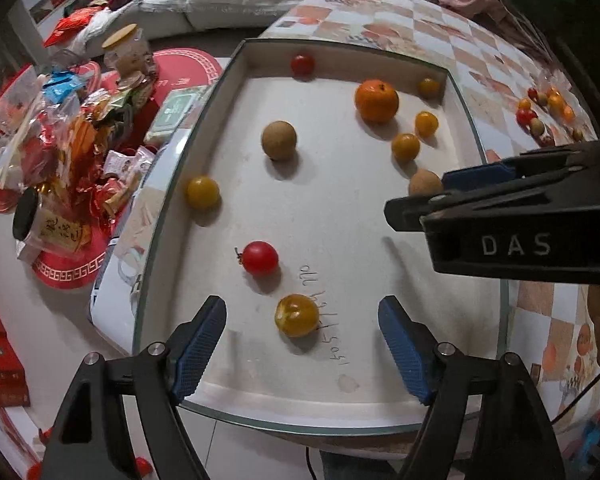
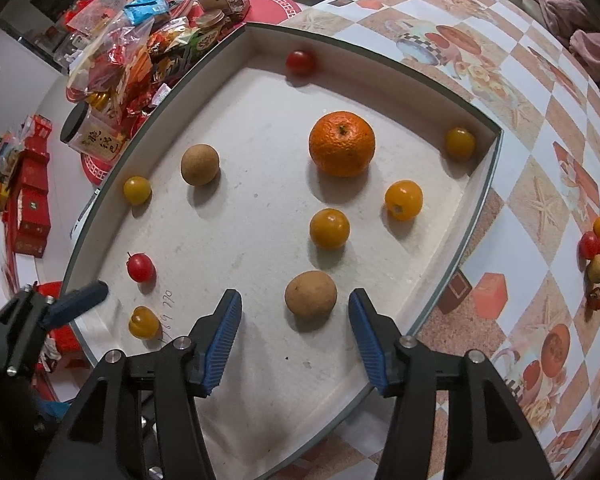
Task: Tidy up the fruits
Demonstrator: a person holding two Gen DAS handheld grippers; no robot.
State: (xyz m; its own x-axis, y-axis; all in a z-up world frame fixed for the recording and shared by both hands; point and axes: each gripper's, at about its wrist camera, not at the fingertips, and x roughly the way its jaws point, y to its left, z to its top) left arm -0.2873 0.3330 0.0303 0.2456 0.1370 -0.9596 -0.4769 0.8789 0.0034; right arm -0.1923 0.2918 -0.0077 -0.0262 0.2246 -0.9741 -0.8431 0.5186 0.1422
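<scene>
— Where's the fruit from each gripper?

— The yellow tomato (image 1: 297,315) lies on the tray (image 1: 236,64) right between the left gripper (image 1: 302,344)'s parted blue pads, untouched. The brown longan (image 2: 310,295) sits likewise inside the right gripper (image 2: 295,338).

— Poses?

— Both point steeply down, side by side, jaws spread, gripping nothing.

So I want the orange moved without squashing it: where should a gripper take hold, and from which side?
Judging by the frames, come from straight above and close the fingers on the orange at its widest middle band. It sits stem-up, round, with clear tray floor on both sides, so the pads can straddle it.
</scene>
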